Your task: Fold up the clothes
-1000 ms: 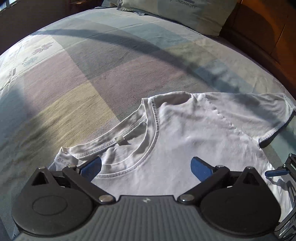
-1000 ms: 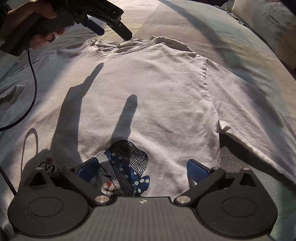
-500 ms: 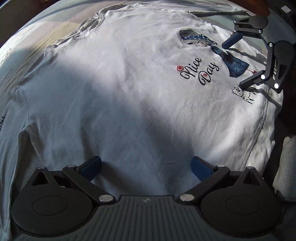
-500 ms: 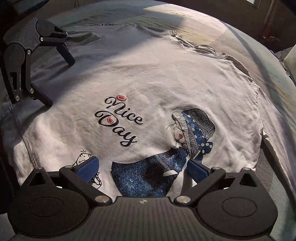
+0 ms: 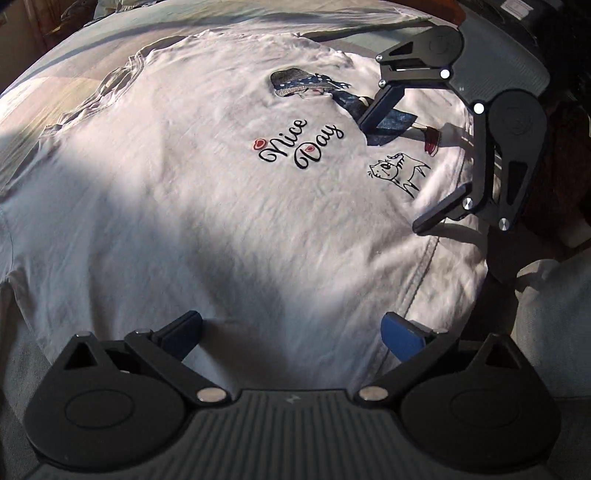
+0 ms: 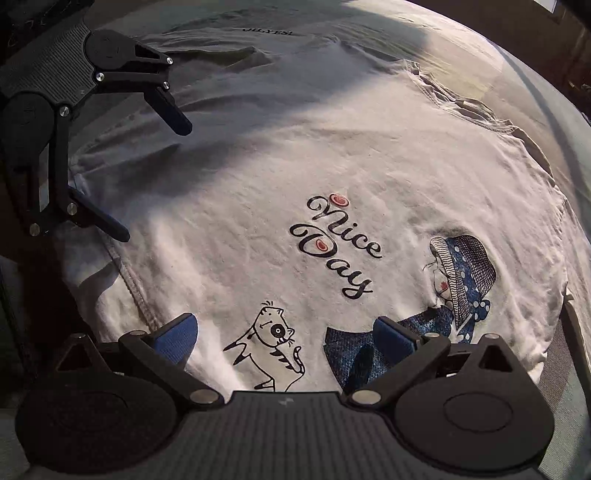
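A white T-shirt (image 5: pixel 207 206) with a "Nice Day" print (image 6: pixel 336 243) lies flat, front up, on the bed. Its collar (image 5: pixel 110 85) is at the far end and its hem (image 5: pixel 424 266) at the near end. My left gripper (image 5: pixel 291 328) hovers open over the plain side of the shirt by the hem, with nothing between its fingers. My right gripper (image 6: pixel 286 336) is open low over the cat drawing (image 6: pixel 269 339) and the blue skirt print. Each gripper shows in the other's view: the right gripper (image 5: pixel 393 177) and the left gripper (image 6: pixel 153 182), both wide open above the hem.
The shirt lies on a pastel checked bedspread (image 5: pixel 48 85). Another pale garment with dark lettering (image 6: pixel 266 32) lies beyond the shirt. Grey fabric (image 5: pixel 554 295) bunches at the bed's near edge, with dark space past it.
Both grippers have swung from the collar and chest down to the hem end of the shirt. Over the last half second they edged closer to the hem. Both stayed open.
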